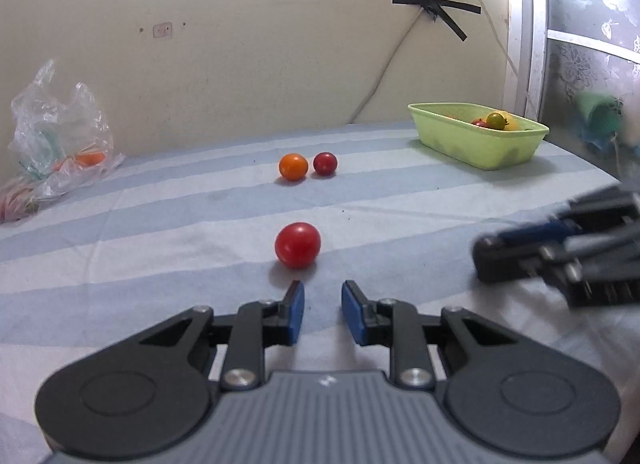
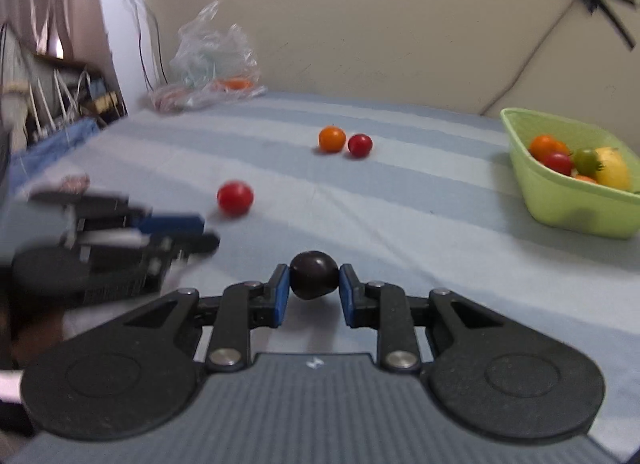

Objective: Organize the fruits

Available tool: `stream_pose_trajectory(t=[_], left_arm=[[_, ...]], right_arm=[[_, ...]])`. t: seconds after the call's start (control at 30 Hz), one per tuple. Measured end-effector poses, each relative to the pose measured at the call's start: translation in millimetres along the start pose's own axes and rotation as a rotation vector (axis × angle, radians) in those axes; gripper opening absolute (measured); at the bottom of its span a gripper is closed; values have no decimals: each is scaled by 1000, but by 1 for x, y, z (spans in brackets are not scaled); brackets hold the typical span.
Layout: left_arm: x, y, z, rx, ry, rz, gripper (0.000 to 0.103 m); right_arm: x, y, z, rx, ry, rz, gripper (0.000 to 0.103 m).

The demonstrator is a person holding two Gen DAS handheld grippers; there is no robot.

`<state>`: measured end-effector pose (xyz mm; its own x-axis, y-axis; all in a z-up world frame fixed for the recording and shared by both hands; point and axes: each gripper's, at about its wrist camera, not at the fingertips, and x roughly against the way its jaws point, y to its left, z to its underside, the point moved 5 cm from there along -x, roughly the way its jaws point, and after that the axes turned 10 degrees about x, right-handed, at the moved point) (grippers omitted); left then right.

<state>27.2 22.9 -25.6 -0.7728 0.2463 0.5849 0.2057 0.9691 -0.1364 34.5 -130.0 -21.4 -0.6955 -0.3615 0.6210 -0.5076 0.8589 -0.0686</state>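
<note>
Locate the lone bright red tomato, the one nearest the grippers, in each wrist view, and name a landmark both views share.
Left wrist view: the lone red tomato lies at centre, on the striped cloth just ahead of the open left gripper.
Right wrist view: it lies left of centre, beyond the blurred left gripper.
Shared landmark: the green basket of fruit sits at the right in both views.
</note>
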Motion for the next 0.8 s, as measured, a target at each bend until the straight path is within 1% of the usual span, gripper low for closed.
stream_pose_trajectory(t=[0.03, 0.1, 0.13, 0.17, 0.23, 0.37, 0.4, 0.5, 0.57, 0.7, 0.8], left_arm=[[-1, 0, -2, -1, -4, -1, 24], [-1, 0, -5, -8, -14, -12, 25], [-2, 0, -7, -14, -20, -17, 29], [-2, 0, -10, -19, -31, -29, 37], [-2, 2, -18, -20, -56, -55, 43], [-6, 3, -33, -48, -89, -78, 45], [-12, 2, -34, -59, -80, -79, 45], [-33, 4, -31, -50, -11, -83, 43], [-40, 4, -27, -35, 15, -67, 30], [-24, -3, -19, -36, -8, -44, 30], [-4, -13, -11, -52, -21, 1, 30]], right_arm=[[3, 5, 4, 19, -1, 18, 29], [4, 11, 9, 33, -4, 25, 29], [4, 14, 12, 35, -4, 25, 29], [1, 15, 13, 34, -4, 30, 30], [0, 16, 14, 31, -19, 47, 30], [-2, 13, 14, 8, -26, 46, 31], [-1, 13, 16, 4, -25, 42, 31], [0, 14, 18, -3, -30, 42, 31], [1, 15, 20, 0, -33, 45, 31], [1, 16, 20, 1, -34, 45, 31], [3, 17, 19, 4, -34, 38, 30]])
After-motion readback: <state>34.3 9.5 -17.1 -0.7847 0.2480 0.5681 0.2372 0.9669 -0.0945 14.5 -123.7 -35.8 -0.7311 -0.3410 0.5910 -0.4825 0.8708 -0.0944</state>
